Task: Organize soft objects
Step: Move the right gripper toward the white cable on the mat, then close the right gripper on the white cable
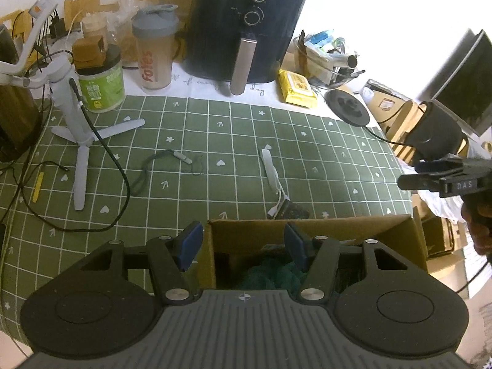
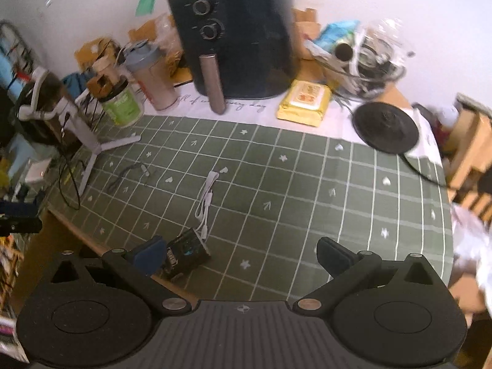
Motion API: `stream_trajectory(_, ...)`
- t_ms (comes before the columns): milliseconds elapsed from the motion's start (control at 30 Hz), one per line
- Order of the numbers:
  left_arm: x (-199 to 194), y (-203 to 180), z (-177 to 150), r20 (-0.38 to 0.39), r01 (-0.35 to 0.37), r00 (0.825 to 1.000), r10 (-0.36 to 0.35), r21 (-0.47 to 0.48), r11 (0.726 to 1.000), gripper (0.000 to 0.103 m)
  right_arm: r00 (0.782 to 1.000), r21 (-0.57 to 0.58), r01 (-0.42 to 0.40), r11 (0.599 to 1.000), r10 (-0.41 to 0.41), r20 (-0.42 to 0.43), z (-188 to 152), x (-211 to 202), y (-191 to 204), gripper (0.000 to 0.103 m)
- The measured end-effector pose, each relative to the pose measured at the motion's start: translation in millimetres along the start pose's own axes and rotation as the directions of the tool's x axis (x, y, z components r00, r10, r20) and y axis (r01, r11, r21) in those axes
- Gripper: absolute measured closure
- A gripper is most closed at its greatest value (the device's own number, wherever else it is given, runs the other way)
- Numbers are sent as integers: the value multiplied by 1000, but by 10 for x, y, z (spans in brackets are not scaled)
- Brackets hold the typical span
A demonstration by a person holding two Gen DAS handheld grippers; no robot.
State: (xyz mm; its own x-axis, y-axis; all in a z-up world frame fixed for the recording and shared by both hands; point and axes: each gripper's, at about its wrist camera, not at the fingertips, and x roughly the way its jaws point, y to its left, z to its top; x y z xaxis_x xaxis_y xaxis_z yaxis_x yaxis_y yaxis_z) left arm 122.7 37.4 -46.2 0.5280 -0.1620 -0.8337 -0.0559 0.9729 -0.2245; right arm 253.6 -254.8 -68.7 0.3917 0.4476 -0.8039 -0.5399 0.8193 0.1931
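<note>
Left wrist view: left gripper [image 1: 243,246] hangs open and empty over the box [image 1: 310,230] holding green cloth [image 1: 270,276]; right gripper [image 2: 240,256], also open, should drop squarely astride the white cord [image 2: 206,200] before closing

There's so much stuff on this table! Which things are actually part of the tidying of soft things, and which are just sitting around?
Part of the job:
- open brown cardboard box
- dark green soft cloth inside it
- left gripper, open above the box
- right gripper, open and empty

Just lying about:
- black air fryer
- yellow wipes packet
- white mini tripod
- white cable
</note>
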Motion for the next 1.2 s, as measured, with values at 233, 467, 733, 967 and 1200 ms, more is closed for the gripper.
stream_trajectory(233,23,-39,16,8,5,1000,-5,-25,1000,45,996,-121,-83,989,79,-34,270,299,37,1)
stream_trajectory(467,-26,-24,-25,27,-2,1000,4,-79,997,45,987,-208,-152,966,138,-81,443,736,36,8)
stream_trajectory(733,-71,66,-102,19,-28,999,31,-137,990,45,977,-327,-204,923,172,-123,539,1238,125,18)
stream_trajectory(967,-92,149,-161,9,-61,998,64,-189,980,45,961,-390,-266,882,208,-185,568,1644,255,39)
stream_trajectory(1200,-86,216,-202,-5,-86,996,87,-224,971,45,954,-397,-283,873,212,-213,565,1988,370,41)
